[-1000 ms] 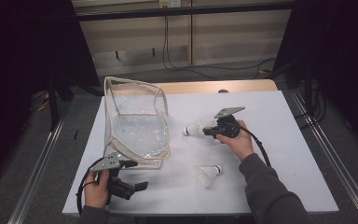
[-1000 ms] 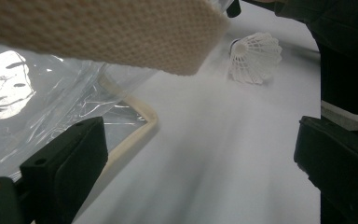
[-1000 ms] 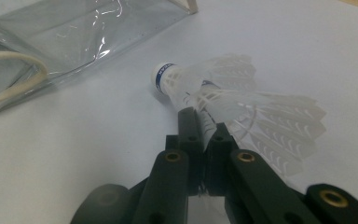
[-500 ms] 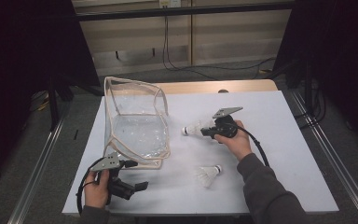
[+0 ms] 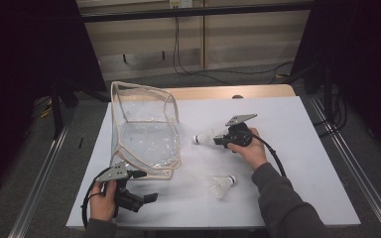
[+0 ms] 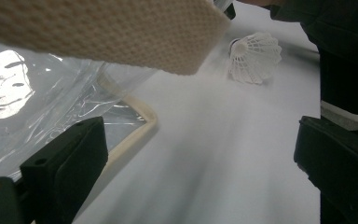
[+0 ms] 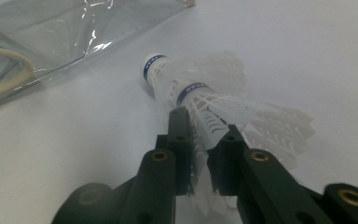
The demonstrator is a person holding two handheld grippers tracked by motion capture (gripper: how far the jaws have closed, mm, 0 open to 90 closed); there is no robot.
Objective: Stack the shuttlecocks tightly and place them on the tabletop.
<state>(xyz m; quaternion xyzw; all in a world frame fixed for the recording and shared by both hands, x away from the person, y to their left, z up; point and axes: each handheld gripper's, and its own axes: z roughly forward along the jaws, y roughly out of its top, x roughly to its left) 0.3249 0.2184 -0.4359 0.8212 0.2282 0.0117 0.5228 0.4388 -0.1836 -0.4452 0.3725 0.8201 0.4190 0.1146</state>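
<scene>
A clear plastic bag (image 5: 144, 136) with beige trim stands open on the white table (image 5: 297, 134), left of centre. My right gripper (image 5: 219, 141) is shut on the feather skirt of a white shuttlecock (image 7: 200, 100) with a blue band, its cork pointing at the bag. A second shuttlecock (image 7: 161, 70) lies just beyond it, touching or nearly so. Another shuttlecock (image 5: 222, 184) lies near the front, also in the left gripper view (image 6: 254, 56). My left gripper (image 5: 150, 197) rests open at the bag's front corner, its jaws (image 6: 200, 158) wide apart with nothing between them.
The bag's beige edge (image 6: 142, 128) lies just left of my left gripper's line, and a beige strap (image 6: 102, 32) hangs close over its camera. A sleeve (image 5: 283, 203) reaches in from the front right. Metal rails (image 5: 345, 163) flank the table.
My right gripper has shifted a little to the left, toward the bag, with the shuttlecock in it. The left gripper has not moved.
</scene>
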